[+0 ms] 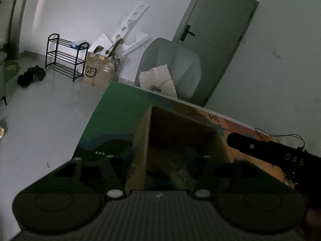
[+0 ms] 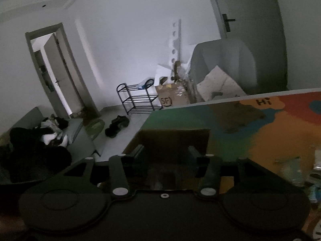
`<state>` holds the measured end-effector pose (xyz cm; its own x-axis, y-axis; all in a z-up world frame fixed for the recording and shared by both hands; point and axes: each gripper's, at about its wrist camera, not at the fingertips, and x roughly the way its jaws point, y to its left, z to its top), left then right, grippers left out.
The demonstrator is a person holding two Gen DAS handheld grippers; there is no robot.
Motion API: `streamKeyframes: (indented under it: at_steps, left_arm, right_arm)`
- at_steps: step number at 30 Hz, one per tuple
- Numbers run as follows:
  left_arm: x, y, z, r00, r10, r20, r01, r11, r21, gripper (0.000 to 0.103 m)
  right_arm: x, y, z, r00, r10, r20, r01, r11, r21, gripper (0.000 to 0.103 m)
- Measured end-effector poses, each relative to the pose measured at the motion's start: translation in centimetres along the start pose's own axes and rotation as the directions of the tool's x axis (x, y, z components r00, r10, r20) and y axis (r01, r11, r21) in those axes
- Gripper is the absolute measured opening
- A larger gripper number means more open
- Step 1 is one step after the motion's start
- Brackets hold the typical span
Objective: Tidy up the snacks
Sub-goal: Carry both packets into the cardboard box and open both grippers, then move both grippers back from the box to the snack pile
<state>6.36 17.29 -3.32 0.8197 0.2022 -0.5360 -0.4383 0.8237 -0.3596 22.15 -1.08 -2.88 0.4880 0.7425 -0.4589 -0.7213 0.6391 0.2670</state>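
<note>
Open cardboard box [image 1: 180,140] sits on the colourful counter [image 1: 112,116], near its left edge. Left hand-held gripper [image 1: 158,160] is poised over the box, jaws partly apart; a box wall runs up between them, but pad contact is too dark to judge. Right hand-held gripper [image 2: 166,154] also points into the box [image 2: 174,138], jaws partly apart, nothing seen gripped. Contents too dim to make out. Blurred packets [image 2: 313,172] lie towards the counter's right edge.
</note>
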Motion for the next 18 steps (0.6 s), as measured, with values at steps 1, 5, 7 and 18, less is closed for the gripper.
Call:
streamKeyframes:
  at_steps: [1,5,7,18]
  left_arm:
    - [0.1,-0.1,0.0,1.000,0.001,0.002,-0.001,1.000,-0.001,0.066]
    - [0.3,-0.9,-0.1,1.000,-0.002,0.006,0.002,1.000,0.006,0.075]
    - [0.4,-1.7,-0.2,1.000,-0.013,0.006,0.012,1.000,0.018,0.077]
    - [1.6,-6.1,-1.0,0.997,-0.076,-0.010,0.077,0.994,0.080,0.087]
  right_arm:
    - [-0.2,-0.3,-0.1,1.000,-0.008,0.001,0.008,1.000,0.007,0.050]
    - [-1.4,-2.3,-0.4,0.998,-0.061,0.005,0.061,0.998,0.034,0.054]
    - [-2.2,-3.5,-0.7,0.996,-0.092,0.008,0.091,0.995,0.043,0.058]
    - [-6.1,-8.3,-2.3,0.978,-0.206,0.011,0.205,0.975,0.092,0.064]
